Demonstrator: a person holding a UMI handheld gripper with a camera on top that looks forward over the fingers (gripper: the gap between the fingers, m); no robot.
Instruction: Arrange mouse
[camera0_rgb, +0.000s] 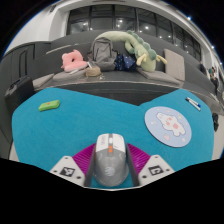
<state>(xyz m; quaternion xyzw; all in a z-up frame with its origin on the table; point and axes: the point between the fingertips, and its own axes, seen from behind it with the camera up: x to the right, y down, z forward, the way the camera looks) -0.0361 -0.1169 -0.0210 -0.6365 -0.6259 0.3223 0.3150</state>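
A grey and white mouse (110, 160) with an orange scroll wheel sits between my gripper's (111, 170) two fingers, whose magenta pads (84, 157) press against its left and right sides. It is held just above the blue table mat (90, 115). A round white mouse pad (168, 126) with a cartoon print lies on the mat ahead and to the right of the fingers.
A small green object (49, 105) lies on the mat ahead to the left. A pen-like item (192, 102) lies beyond the round pad. Further back on the desk are a pink object (73, 61), a grey bag (103, 52) and a green plush toy (140, 47).
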